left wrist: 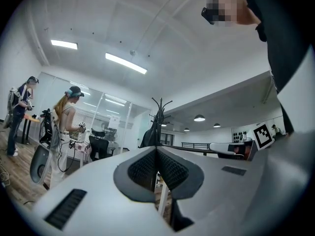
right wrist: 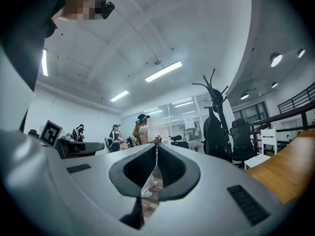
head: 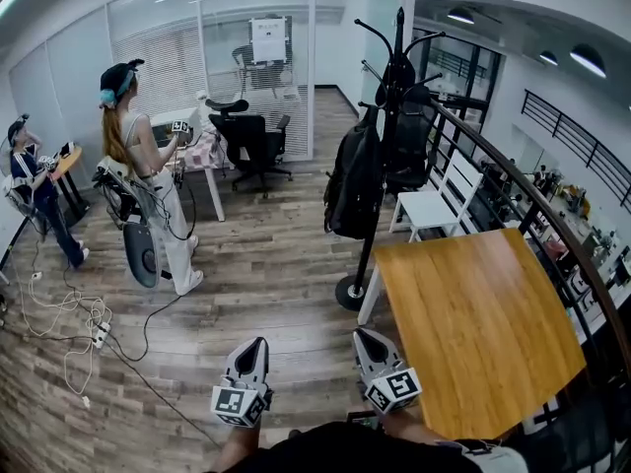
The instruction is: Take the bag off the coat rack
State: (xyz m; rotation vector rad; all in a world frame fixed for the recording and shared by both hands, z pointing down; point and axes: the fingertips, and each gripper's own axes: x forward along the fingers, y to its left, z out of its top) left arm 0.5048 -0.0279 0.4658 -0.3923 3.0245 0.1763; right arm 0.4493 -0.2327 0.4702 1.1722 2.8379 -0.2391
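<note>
The left gripper (head: 254, 344) and the right gripper (head: 367, 336) are held side by side low in the head view, both pointing forward across the wooden floor (head: 266, 264). Each gripper's own view shows its jaws pressed together at the tips with nothing between them. The bag, a black backpack (head: 353, 180), hangs from a hook of the black coat rack (head: 397, 57), well ahead of both pairs of jaws and touched by neither. It lies against the left side of the rack's pole, its bottom well above the round base (head: 349, 292). From the left gripper view the rack rises straight beyond the closed jaw tips, with the backpack just left of the pole. From the right gripper view the rack and backpack stand to the right of the jaw tips. A wooden worktop (head: 478, 333) lies just right of the right gripper's jaws, its near corner beside the rack's base. Beyond the rack stand a white chair (head: 434, 205) and a black office chair (head: 409, 156). Far ahead and to the left of the left gripper's jaws, a person in white trousers (head: 148, 185) stands with cables (head: 69, 323) trailing on the floor, and another person (head: 35, 195) stands farther left.
</note>
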